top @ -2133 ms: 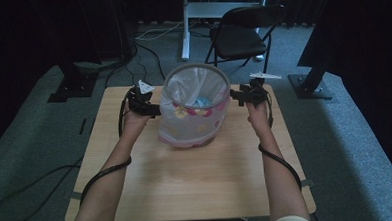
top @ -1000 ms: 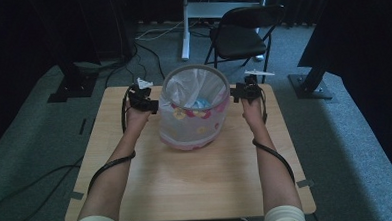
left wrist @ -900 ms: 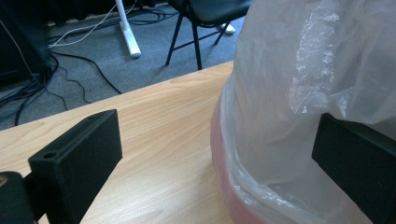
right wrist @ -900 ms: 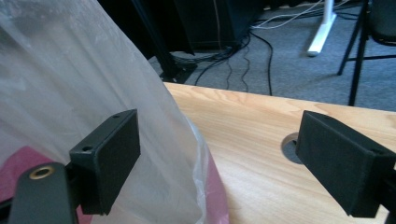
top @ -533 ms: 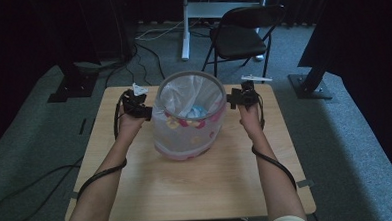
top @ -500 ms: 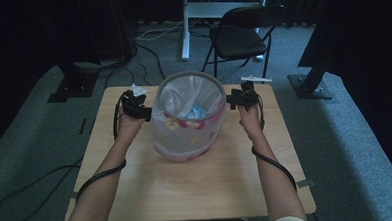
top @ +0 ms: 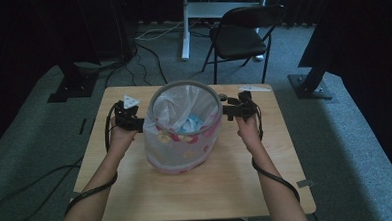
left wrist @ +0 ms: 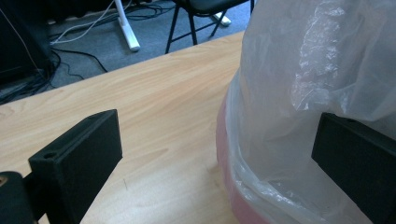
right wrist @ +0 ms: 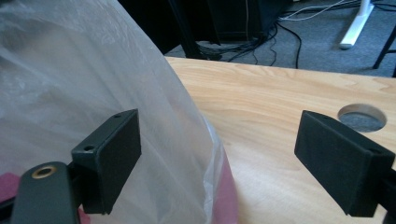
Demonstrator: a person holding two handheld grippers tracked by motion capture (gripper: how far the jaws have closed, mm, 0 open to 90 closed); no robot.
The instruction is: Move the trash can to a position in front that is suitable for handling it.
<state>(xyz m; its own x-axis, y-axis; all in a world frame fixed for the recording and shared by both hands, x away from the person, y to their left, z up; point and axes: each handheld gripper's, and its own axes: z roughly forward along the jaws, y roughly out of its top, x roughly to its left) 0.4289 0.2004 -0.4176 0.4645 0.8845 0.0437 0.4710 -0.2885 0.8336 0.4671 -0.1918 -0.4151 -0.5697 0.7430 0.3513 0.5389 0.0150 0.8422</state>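
A: Which way does the bin (top: 181, 133) point?

B: It stands on the bench (top: 227, 179) with its long axis near vertical and its mouth up, the top leaning a little toward 12 o'clock in the high view. The grey rim ring (top: 156, 94) faces you, and the clear plastic liner (top: 170, 107) folds out over it and down the pink patterned wall. Something pale blue lies inside at the bottom.

A: And where is it, set against your jaws?

B: Between your two grippers, near the middle of the bench, a little toward the far edge. Your left gripper (top: 129, 118) sits at the bin's 9 o'clock, just below the rim; your right gripper (top: 240, 108) sits at its 3 o'clock, at about the same height.

A: Are the jaws clamped?

B: No. In the left gripper view your jaws stand wide apart: the right-hand one lies against the liner (left wrist: 317, 70), the left-hand one over bare bench (left wrist: 154, 116). In the right gripper view they are spread too: the left-hand one rests in front of the liner (right wrist: 93, 84), the right-hand one over wood, near a round cable hole (right wrist: 362, 116).
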